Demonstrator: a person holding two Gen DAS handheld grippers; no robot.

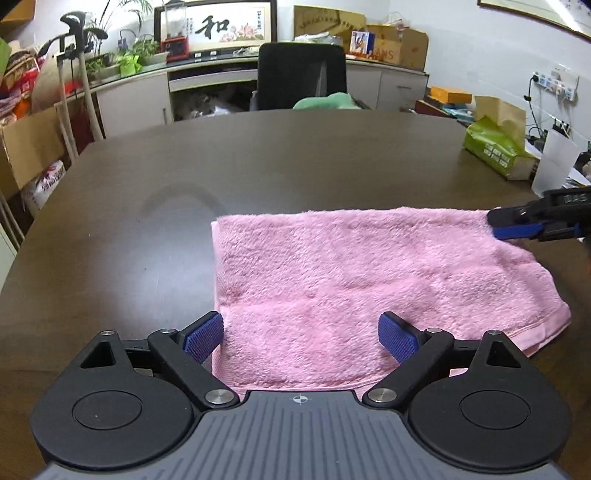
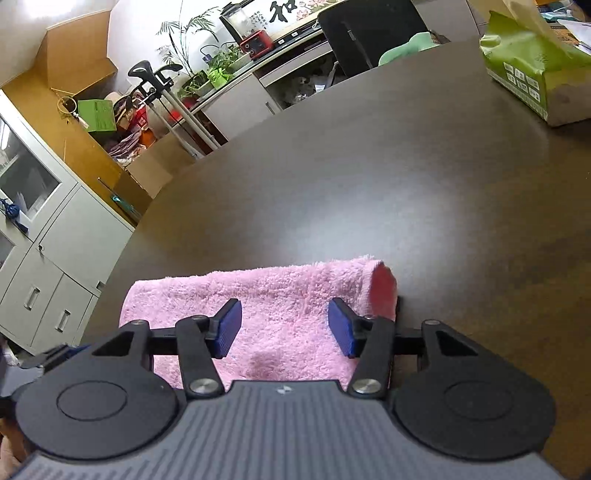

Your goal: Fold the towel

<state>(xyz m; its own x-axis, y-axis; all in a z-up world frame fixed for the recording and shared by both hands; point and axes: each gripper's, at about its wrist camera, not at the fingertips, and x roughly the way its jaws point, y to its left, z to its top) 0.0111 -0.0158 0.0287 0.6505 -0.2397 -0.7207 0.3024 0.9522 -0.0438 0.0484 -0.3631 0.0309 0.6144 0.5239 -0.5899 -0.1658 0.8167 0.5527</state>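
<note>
A: Biggest thing first. Dark brown table (image 1: 258, 177), curved far edge, fills both wrist views.

B: Then the towel. Pink terry towel (image 1: 351, 273) lying flat on the table, already doubled over. In the left wrist view its left side is straight and its near right corner shows a hemmed edge. In the right wrist view the right end (image 2: 382, 291) shows as a rounded fold.

A: Background stuff?

B: Black office chair (image 1: 301, 75) behind the far edge, with a green cloth (image 1: 327, 101) beside it. Green paper bag (image 1: 495, 146) on the table's right side, well apart from the towel. Framed calligraphy (image 1: 216, 26) on the counter at the back.

A: Grippers now. Left gripper (image 1: 301, 336)?

B: Jaws wide apart over the towel's near left part, blue pads (image 1: 205, 338) either side, nothing pinched.

A: Right gripper (image 2: 284, 326)?

B: Jaws partly apart, towel pile showing between the pads, pads not pressing on it. The left wrist view shows it (image 1: 517, 225) side-on at the towel's far right corner; whether a tip touches the cloth there, can't tell.
</note>
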